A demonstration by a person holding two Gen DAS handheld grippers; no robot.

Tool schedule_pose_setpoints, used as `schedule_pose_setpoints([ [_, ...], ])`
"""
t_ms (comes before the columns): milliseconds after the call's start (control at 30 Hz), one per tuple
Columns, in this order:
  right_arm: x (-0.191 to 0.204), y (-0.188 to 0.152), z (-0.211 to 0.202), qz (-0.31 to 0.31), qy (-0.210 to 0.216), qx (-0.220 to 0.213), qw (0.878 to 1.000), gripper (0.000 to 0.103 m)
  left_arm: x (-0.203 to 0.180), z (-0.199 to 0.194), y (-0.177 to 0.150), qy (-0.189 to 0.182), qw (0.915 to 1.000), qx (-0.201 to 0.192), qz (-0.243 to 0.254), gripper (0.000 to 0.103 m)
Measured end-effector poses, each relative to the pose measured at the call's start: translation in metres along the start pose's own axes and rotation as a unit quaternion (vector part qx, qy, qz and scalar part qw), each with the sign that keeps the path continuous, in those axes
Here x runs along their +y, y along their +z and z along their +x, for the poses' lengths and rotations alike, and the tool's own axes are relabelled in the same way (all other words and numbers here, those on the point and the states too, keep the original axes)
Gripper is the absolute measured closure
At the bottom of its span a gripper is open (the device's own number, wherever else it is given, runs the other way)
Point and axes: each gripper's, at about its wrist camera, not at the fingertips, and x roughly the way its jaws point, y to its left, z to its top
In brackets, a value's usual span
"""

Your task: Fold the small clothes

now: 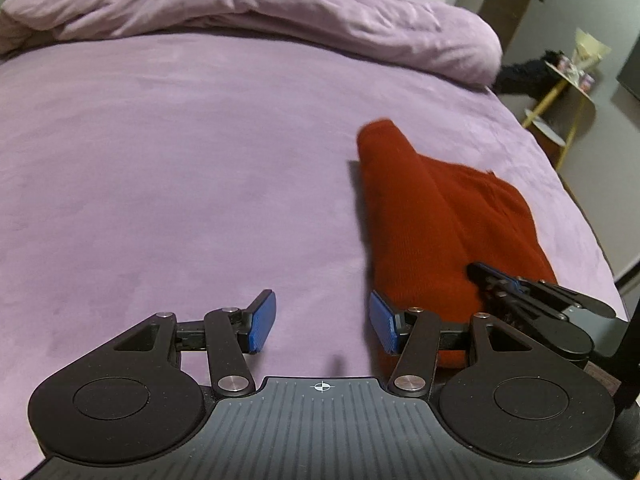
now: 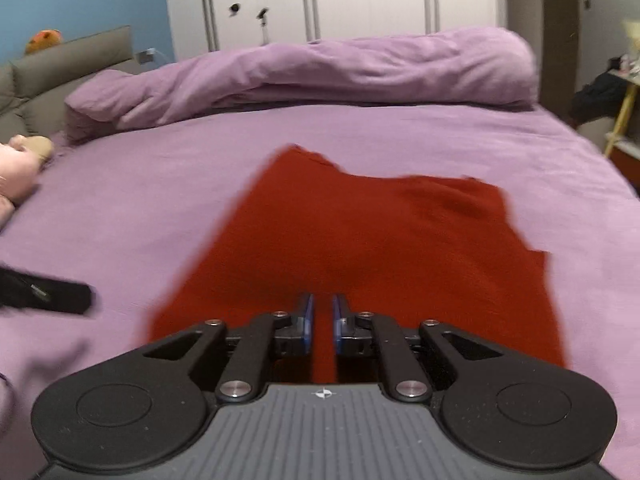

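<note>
Between the blue pads of the right gripper (image 2: 323, 322) a narrow strip of red cloth (image 2: 360, 248) shows; the jaws stand nearly pressed together, pinching its near edge. From there the cloth spreads away over the purple bed sheet (image 2: 160, 184), partly folded. Left of it, the left gripper (image 1: 322, 320) hangs over bare sheet with jaws spread, nothing between them, its right pad just beside the cloth. Farther back lies a rolled purple duvet (image 2: 320, 72). No readable writing or brand shows anywhere.
</note>
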Motion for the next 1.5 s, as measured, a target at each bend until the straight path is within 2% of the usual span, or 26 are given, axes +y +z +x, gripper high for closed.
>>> schedule_pose_setpoints([
  [167, -0.039, -0.006, -0.020, 0.022, -0.024, -0.015, 0.999, 0.103, -0.016, 0.013, -0.001, -0.010, 0.9998, 0.014, 0.012, 0.045],
  [200, -0.046, -0.007, -0.021, 0.029, -0.013, -0.015, 0.999, 0.103, -0.019, 0.015, -0.001, -0.010, 0.9997, 0.016, 0.013, 0.045],
  [333, -0.043, -0.007, -0.022, 0.010, -0.021, -0.014, 1.000, 0.103, -0.023, 0.015, -0.001, -0.009, 0.9996, 0.018, 0.018, 0.045],
  [500, -0.046, -0.005, -0.029, 0.022, -0.020, -0.009, 1.000, 0.103, -0.021, 0.012, 0.001, -0.010, 0.9995, 0.020, 0.020, 0.045],
  [767, -0.063, -0.006, -0.061, 0.121, 0.004, 0.000, 0.993, 0.102, -0.022, 0.011, 0.001, -0.018, 0.9996, 0.019, 0.013, 0.045],
  [833, -0.056, -0.008, -0.067, 0.114, 0.018, 0.008, 0.993, 0.090, -0.023, 0.007, 0.000, -0.026, 0.9995, 0.013, 0.012, 0.045],
  [933, -0.049, -0.011, -0.074, 0.098, 0.036, 0.007, 0.994, 0.082, -0.026, 0.002, -0.001, -0.039, 0.9991, 0.002, 0.016, 0.044],
  [1067, -0.044, -0.018, -0.063, 0.066, 0.016, 0.034, 0.997, 0.082, -0.033, 0.009, 0.000, -0.039, 0.9989, 0.014, 0.021, 0.044],
  [1133, -0.044, -0.018, -0.065, 0.056, 0.014, 0.033, 0.998, 0.084, -0.038, 0.015, -0.002, -0.034, 0.9986, 0.026, 0.030, 0.044],
  [1500, -0.048, -0.018, -0.062, 0.058, 0.012, 0.047, 0.997, 0.085, -0.047, 0.023, -0.007, -0.014, 0.9977, 0.034, 0.056, 0.042],
])
